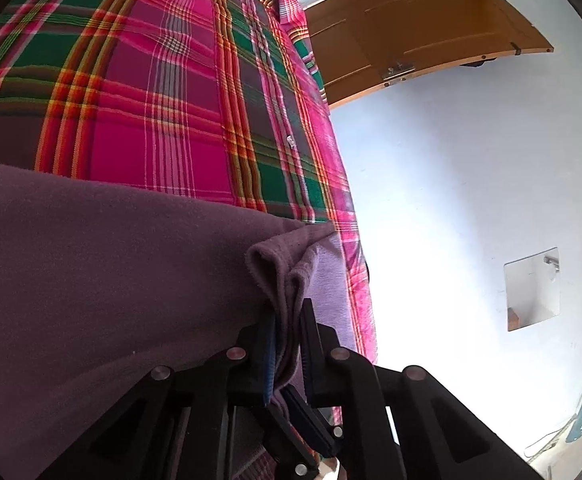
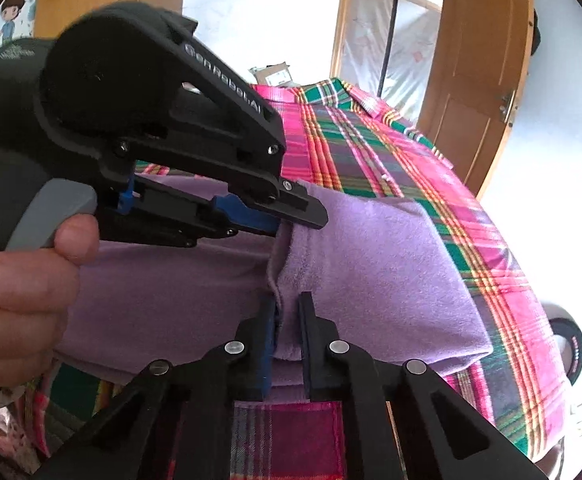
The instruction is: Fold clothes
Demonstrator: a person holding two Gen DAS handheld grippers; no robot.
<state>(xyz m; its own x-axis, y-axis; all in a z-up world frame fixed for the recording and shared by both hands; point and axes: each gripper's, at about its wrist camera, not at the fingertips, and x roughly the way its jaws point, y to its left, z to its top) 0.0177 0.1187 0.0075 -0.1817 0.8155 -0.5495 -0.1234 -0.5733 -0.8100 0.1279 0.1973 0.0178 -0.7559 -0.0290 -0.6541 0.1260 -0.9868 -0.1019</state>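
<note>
Purple fleece cloth spread over a plaid bedsheet, pink with green, orange and white stripes. Left gripper clamped on a bunched edge of the cloth, fingers pressed close with several folded layers squeezed between the blue pads. Fold of the fleece rising just ahead of those fingertips, curling into two soft ridges. To the left of the fingers, a broad darker stretch of the cloth filling the lower part of the left wrist view; beyond the fingertips, the plaid sheet running away toward a wooden door. To the right of the fingers, a pale wall with a small square recess. Right gripper likewise pinching the cloth, fingers nearly together on a raised seam-like pleat that runs straight ahead from between the tips. Seen from the right wrist, the left gripper just ahead and left of the right fingertips, gripping the same pleat further along, its tips touching the fleece. A hand wrapped round its grey trigger, at far left. Right of the right fingers, the lighter purple panel lying flat, its edge ending on the plaid. Below the fingers, a strip of dark red plaid showing under the fleece.
</note>
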